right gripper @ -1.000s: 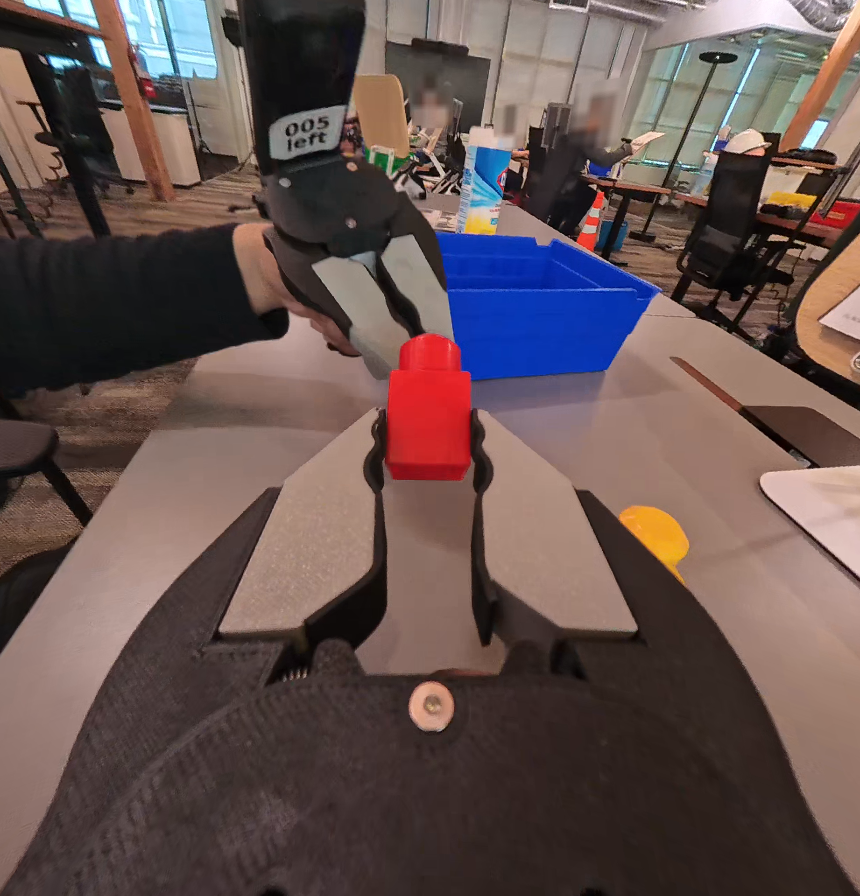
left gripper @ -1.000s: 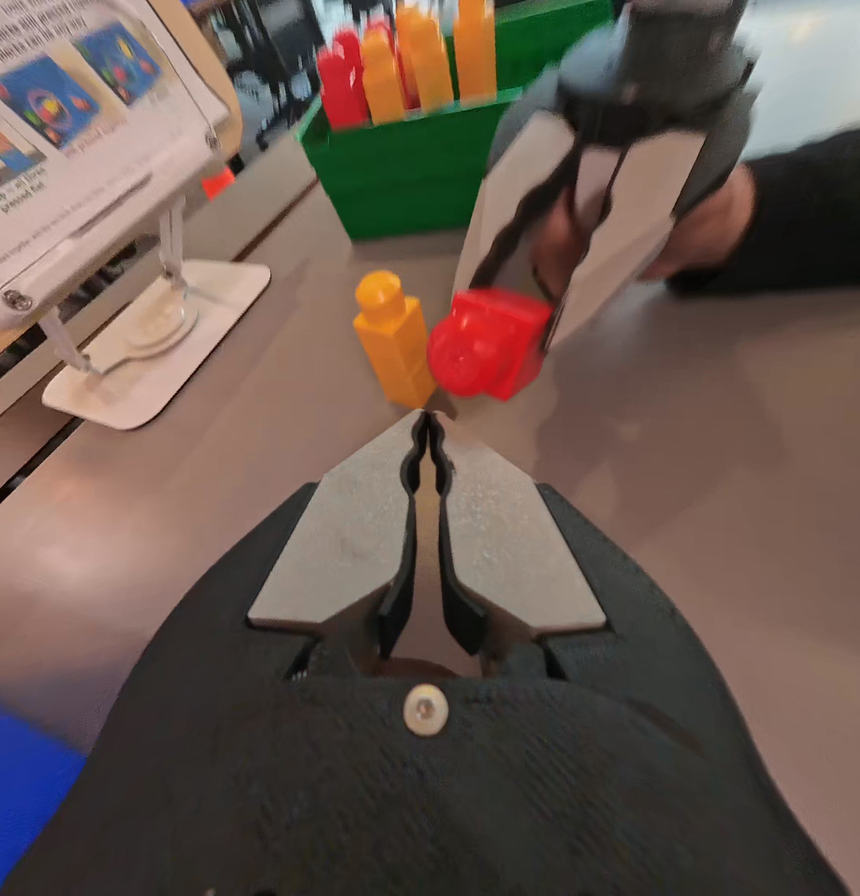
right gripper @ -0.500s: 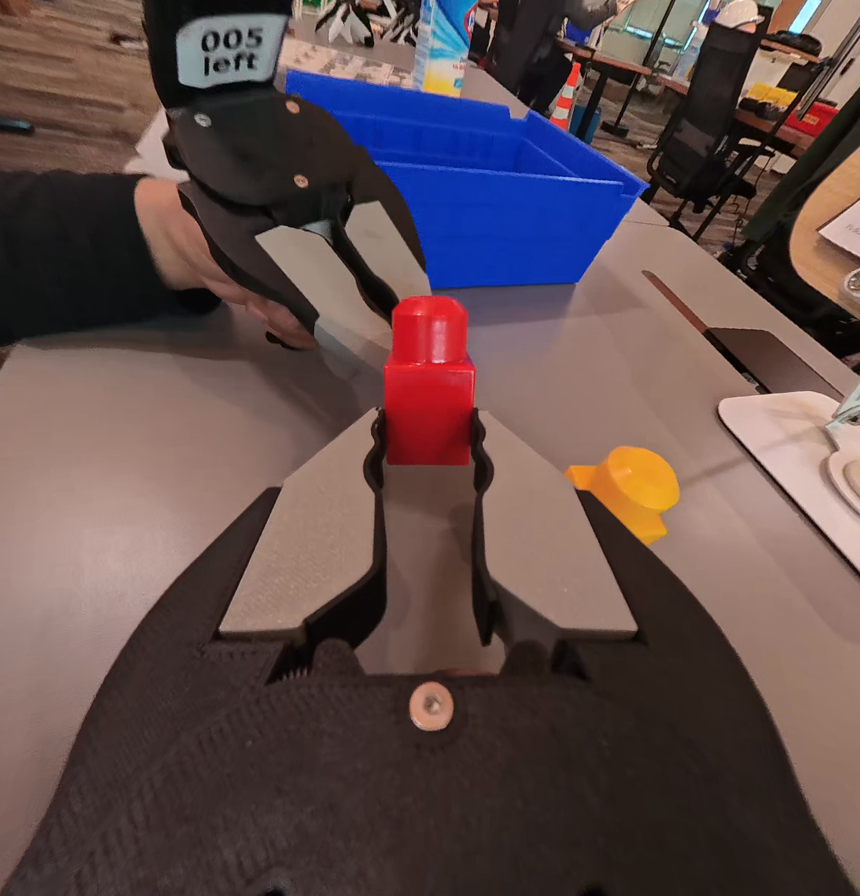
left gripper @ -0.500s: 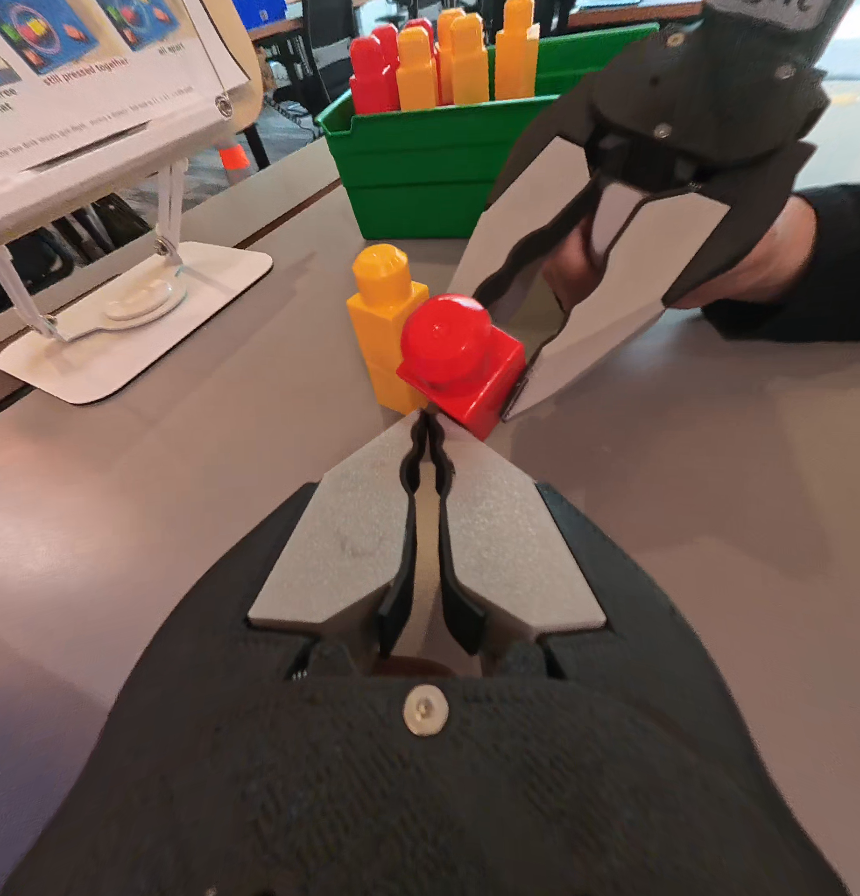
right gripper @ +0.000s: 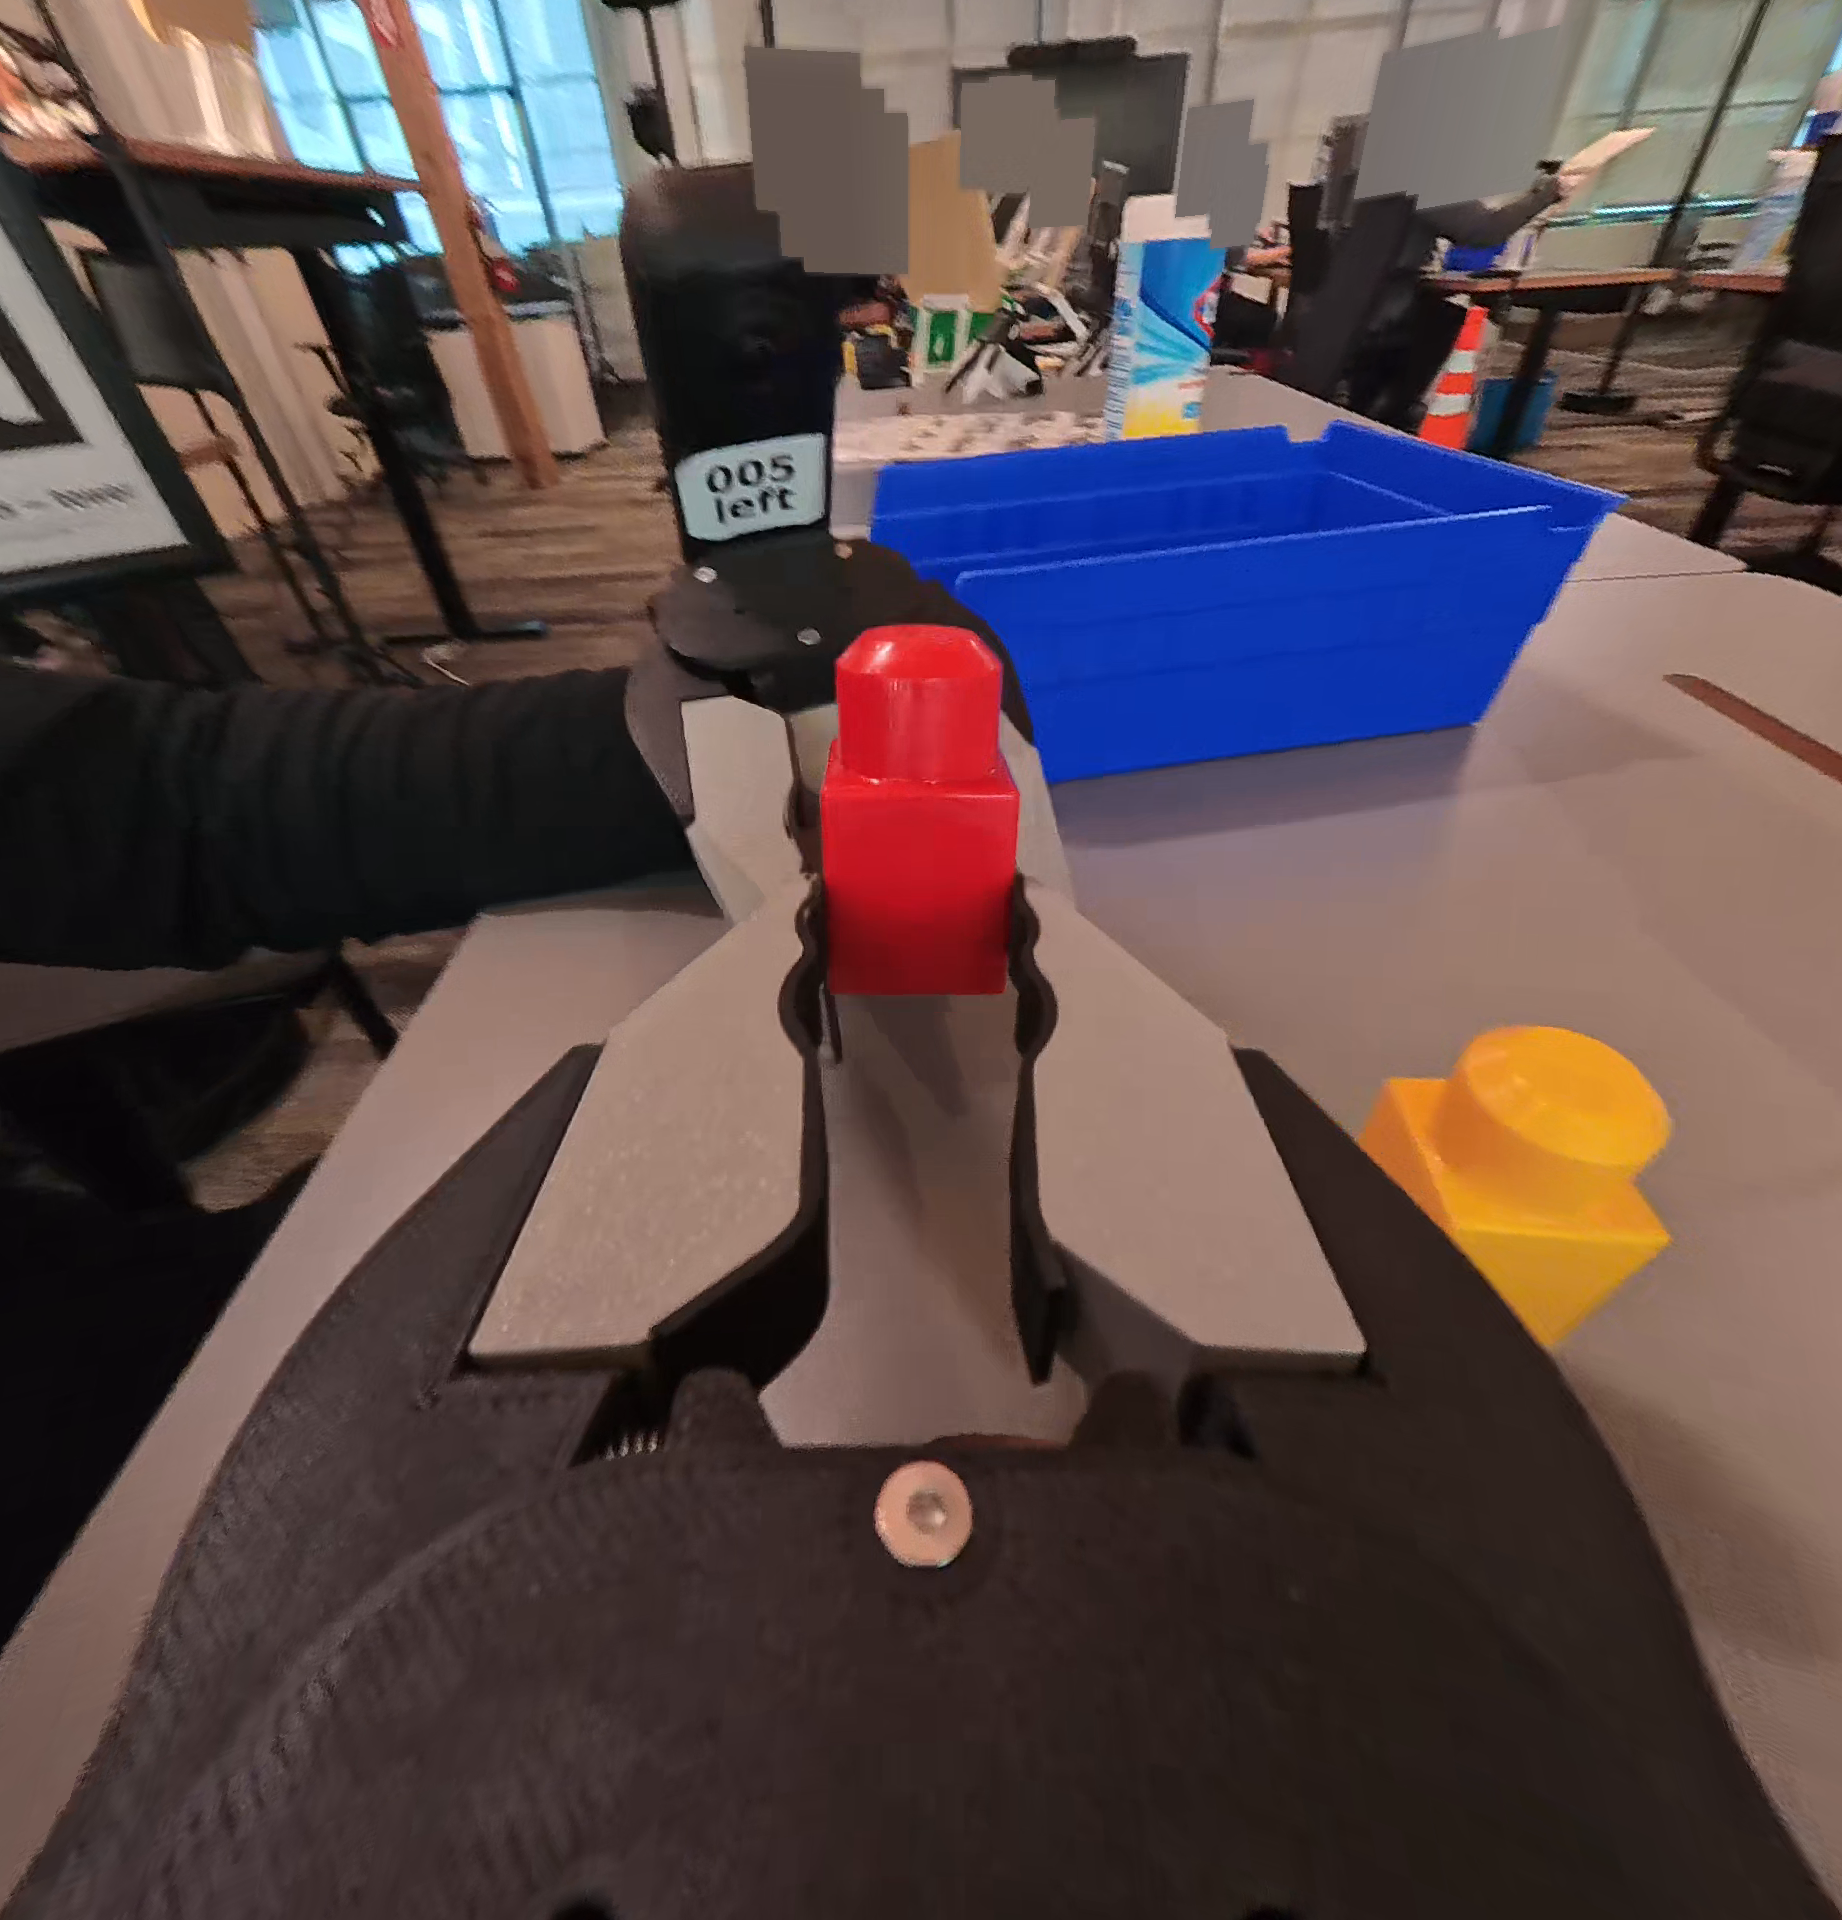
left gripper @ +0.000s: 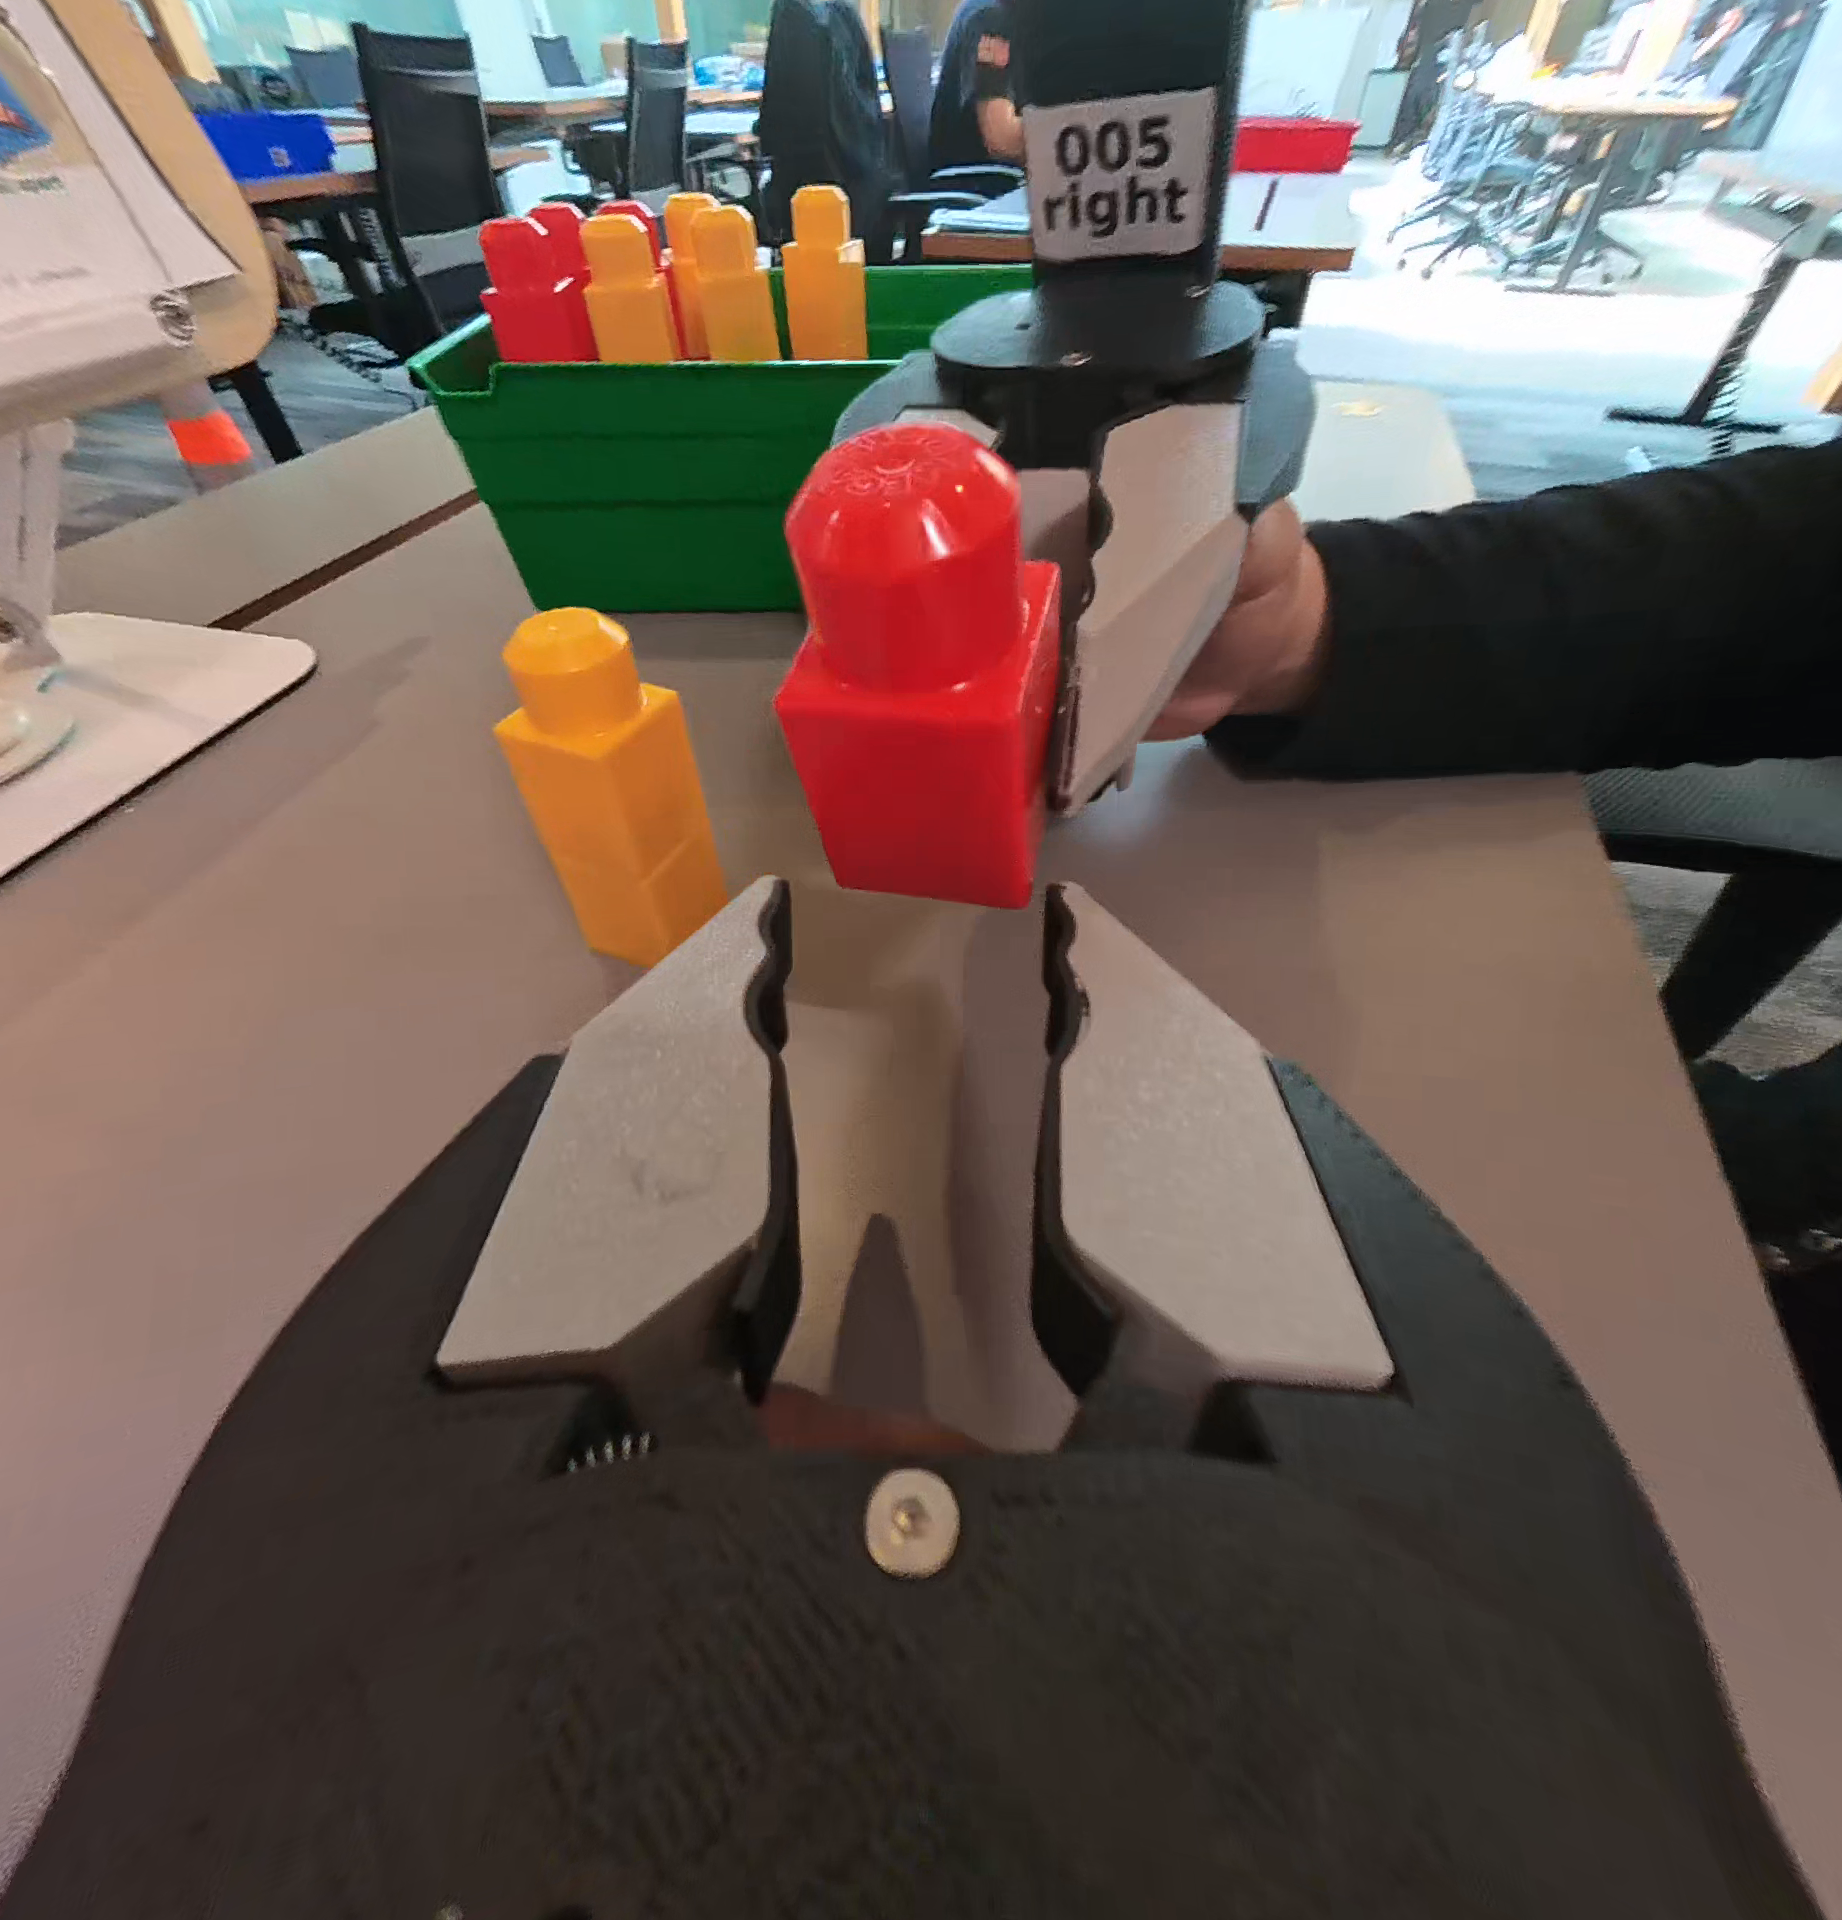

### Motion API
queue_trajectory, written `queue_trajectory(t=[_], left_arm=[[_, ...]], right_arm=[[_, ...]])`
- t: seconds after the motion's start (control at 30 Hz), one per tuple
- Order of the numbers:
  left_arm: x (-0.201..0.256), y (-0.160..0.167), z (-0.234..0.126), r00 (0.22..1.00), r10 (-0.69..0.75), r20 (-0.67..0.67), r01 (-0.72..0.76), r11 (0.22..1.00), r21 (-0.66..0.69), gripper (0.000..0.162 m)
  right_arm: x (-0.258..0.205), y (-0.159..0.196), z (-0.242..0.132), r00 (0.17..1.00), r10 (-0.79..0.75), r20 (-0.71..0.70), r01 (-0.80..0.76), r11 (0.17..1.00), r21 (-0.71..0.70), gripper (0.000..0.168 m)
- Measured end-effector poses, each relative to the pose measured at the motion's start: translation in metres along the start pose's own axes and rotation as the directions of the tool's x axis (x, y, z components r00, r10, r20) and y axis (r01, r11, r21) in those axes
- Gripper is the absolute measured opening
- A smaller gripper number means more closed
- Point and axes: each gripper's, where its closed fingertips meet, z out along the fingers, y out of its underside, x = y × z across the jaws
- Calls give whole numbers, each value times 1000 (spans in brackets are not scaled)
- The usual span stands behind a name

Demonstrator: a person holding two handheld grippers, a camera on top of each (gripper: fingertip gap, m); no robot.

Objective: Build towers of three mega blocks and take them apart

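Since half a second earlier, left gripper (left gripper: 912, 914) fingers had spread, empty, facing the chunky red plastic block (left gripper: 922, 717) beside the stacked yellow two-block tower (left gripper: 610, 784); right gripper (right gripper: 917, 966) clamped red; capping yellow looked next.

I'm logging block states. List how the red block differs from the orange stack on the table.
The red block is a single block, held off the table by the right gripper; the orange stack is two blocks joined, standing free on the table. Red versus orange. Both are upright, stud on top.
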Motion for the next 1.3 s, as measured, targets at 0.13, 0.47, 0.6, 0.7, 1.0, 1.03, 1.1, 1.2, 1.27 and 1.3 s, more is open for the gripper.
queue_trajectory(t=[0.13,0.47,0.6,0.7,1.0,1.03,1.1,1.2,1.27,1.3], left_arm=[[9,-8,0,999,-1,-43,3,999,51,38],[10,-8,-2,998,-17,-64,19,999,42,38],[11,-9,-3,998,-3,-67,6,999,48,35],[11,-5,-3,997,-13,-76,15,1000,26,35],[13,6,3,997,-2,-77,-2,999,-47,35],[13,8,4,997,3,-74,-8,998,-57,35],[16,10,6,997,25,-77,-30,997,-75,35],[17,12,8,997,30,-69,-36,995,-88,35],[16,11,7,997,28,-67,-33,996,-83,35],[16,11,7,997,30,-66,-35,996,-82,35]], right_arm=[[-6,1,3,999,15,38,-15,1000,6,32],[-6,6,2,998,12,58,-12,1000,-7,32],[-7,7,0,996,27,80,-26,1000,-8,32],[-6,10,1,998,15,68,-13,1000,-24,32],[-1,-7,-7,996,61,63,-65,996,66,42],[-1,-7,-6,996,59,62,-63,996,69,42],[-5,-7,-3,996,57,68,-62,996,61,40],[-9,-3,4,997,37,65,-39,999,25,31],[-10,-4,5,999,7,47,-8,1000,18,26],[-10,-4,5,999,1,39,-2,1000,11,26]])
